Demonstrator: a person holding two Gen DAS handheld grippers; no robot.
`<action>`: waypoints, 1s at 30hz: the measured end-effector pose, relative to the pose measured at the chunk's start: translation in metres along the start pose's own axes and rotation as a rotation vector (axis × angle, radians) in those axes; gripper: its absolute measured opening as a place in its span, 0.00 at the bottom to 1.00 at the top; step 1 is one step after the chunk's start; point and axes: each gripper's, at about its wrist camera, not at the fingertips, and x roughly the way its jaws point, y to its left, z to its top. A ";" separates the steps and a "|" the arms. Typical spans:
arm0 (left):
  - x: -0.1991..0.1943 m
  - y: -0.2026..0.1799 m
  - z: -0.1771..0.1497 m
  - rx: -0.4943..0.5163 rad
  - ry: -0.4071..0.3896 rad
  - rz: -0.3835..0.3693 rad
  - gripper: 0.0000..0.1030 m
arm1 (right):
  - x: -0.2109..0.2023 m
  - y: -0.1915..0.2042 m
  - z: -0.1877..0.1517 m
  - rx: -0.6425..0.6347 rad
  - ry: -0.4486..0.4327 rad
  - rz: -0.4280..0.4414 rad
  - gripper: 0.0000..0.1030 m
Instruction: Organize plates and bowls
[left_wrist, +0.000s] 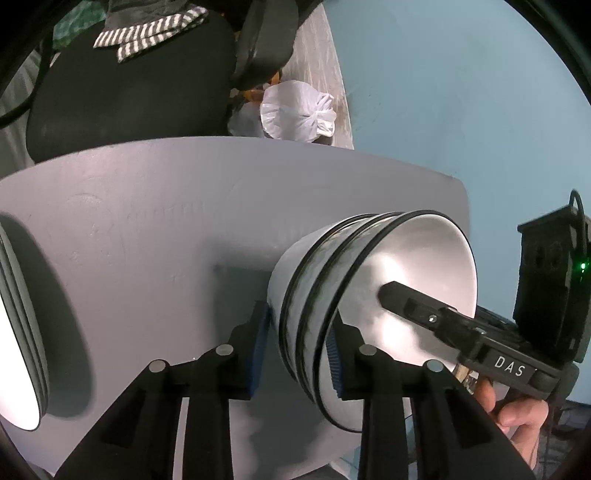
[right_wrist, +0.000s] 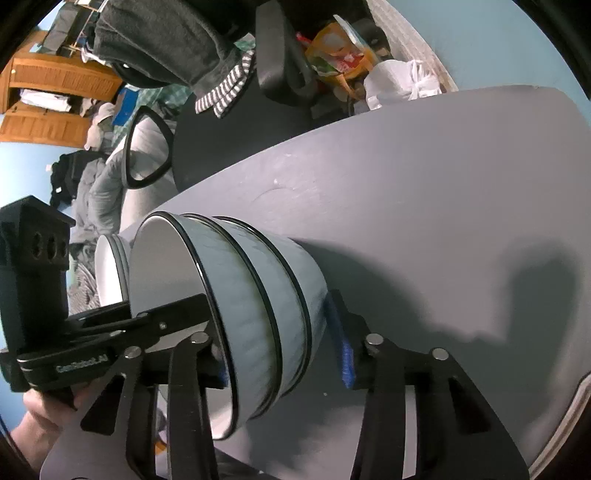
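**Both grippers at a nested stack of bowls on the grey counter**

In the left wrist view, the left gripper (left_wrist: 297, 347) straddles the near wall of the stack of bowls (left_wrist: 317, 280): one blue pad sits outside against the lowest bowl's side, the other inside the rim of the top bowl. The pads look to be pressing on the walls, though the fisheye makes the contact on the outer side hard to confirm. The stack is three white bowls with thin dark rims, nested, resting on the counter (left_wrist: 147, 229).

The right gripper (left_wrist: 391, 295) reaches into the mouth of the top bowl from the right, one black finger inside it; the hand (left_wrist: 517, 410) that carries it shows below. In the right wrist view this gripper (right_wrist: 280, 354) has the stack of bowls (right_wrist: 251, 295) between its fingers, one inside the top bowl, the other outside with its blue pad just beside the bottom bowl's side. Whether that outer pad touches I cannot tell, so its grip stays unsettled.

Further out, at the left edge of the left wrist view, a stack of plates (left_wrist: 18, 332) lies on the counter, well apart from the bowls. Beyond the counter's far edge stand a black chair (left_wrist: 129, 92) and a tied white plastic bag (left_wrist: 295, 110).
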 end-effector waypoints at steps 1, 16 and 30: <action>-0.001 0.002 0.000 -0.010 0.003 -0.010 0.24 | -0.001 -0.001 0.000 0.003 -0.002 0.003 0.36; -0.017 0.008 -0.026 0.024 0.015 0.074 0.22 | 0.005 0.010 -0.015 0.028 0.031 -0.010 0.30; -0.027 0.036 -0.050 -0.008 0.017 0.099 0.21 | 0.022 0.037 -0.030 0.007 0.070 0.004 0.29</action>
